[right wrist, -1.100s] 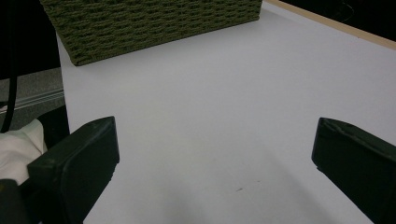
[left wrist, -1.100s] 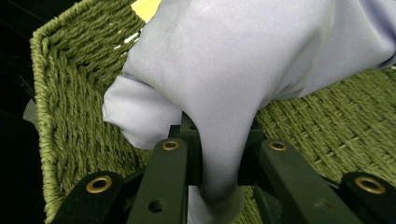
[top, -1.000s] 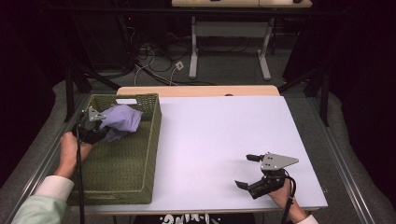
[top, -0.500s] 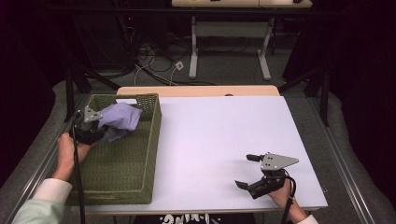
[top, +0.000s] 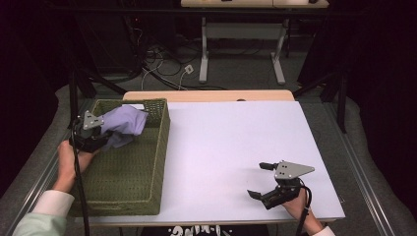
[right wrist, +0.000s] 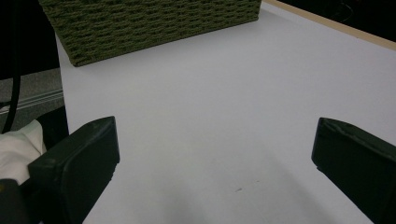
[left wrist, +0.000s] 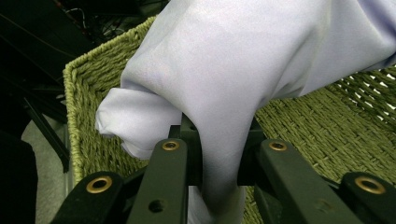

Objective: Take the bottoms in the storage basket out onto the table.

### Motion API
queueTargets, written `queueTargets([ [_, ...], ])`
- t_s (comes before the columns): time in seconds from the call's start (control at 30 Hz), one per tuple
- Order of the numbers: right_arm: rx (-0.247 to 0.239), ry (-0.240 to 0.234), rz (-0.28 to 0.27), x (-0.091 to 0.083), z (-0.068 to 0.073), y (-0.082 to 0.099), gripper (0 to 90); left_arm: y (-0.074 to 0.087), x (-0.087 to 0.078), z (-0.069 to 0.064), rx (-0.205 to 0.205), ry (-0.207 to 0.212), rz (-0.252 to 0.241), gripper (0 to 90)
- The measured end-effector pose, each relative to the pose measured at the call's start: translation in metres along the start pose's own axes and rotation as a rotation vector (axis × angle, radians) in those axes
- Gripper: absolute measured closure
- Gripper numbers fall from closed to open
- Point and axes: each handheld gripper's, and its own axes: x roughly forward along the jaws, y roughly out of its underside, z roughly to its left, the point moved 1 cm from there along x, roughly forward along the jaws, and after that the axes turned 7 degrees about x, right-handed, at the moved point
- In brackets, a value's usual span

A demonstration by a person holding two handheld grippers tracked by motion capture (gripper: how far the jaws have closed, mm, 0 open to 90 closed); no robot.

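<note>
High view: the left tool (top: 98,132) is clamped on a pale lilac cloth (top: 125,123) and holds it above the far end of the green woven basket (top: 147,196), which sits on the left part of the white counter (top: 236,147). The cloth hangs in a bunch over the basket's far left corner, apparently clear of the floor of the basket, so it looks held there either to be dropped in or lifted out; which one cannot be told. In the left gripper view the cloth (left wrist: 224,84) is pinched between the jaws and drapes over them, with the basket's weave (left wrist: 317,121) behind. The right tool (top: 268,182) rests near the counter's near right edge, jaws spread wide with nothing between them, well apart from the basket, seemingly parked out of the way.
</note>
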Motion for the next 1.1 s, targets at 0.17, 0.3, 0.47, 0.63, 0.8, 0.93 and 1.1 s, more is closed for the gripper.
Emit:
queueTargets([
  [0.17,0.001,0.0,0.0,0.0,0.0,0.0,0.7,-0.004,-0.004,0.0,0.001,-0.002,-0.019,78.9],
  [0.3,0.0,0.001,-0.001,0.0,0.0,0.0,0.6,-0.006,-0.007,-0.001,0.002,0.001,-0.031,78.9],
  [0.47,0.0,0.001,-0.003,0.0,0.0,0.0,0.7,-0.011,-0.01,-0.004,0.011,0.005,-0.047,78.9],
  [0.63,-0.001,0.0,-0.003,0.0,0.0,0.0,0.7,-0.013,-0.014,-0.006,0.013,0.005,-0.07,78.9],
  [0.8,0.0,0.0,-0.003,0.0,0.0,0.0,0.7,-0.016,-0.019,-0.007,0.013,0.001,-0.093,78.9],
  [0.93,-0.001,0.001,-0.002,0.0,0.0,0.0,0.7,-0.018,-0.022,-0.008,0.017,-0.002,-0.109,79.0],
  [1.1,0.0,0.001,-0.002,0.0,0.0,0.0,0.7,-0.021,-0.025,-0.009,0.02,0.0,-0.126,79.0],
])
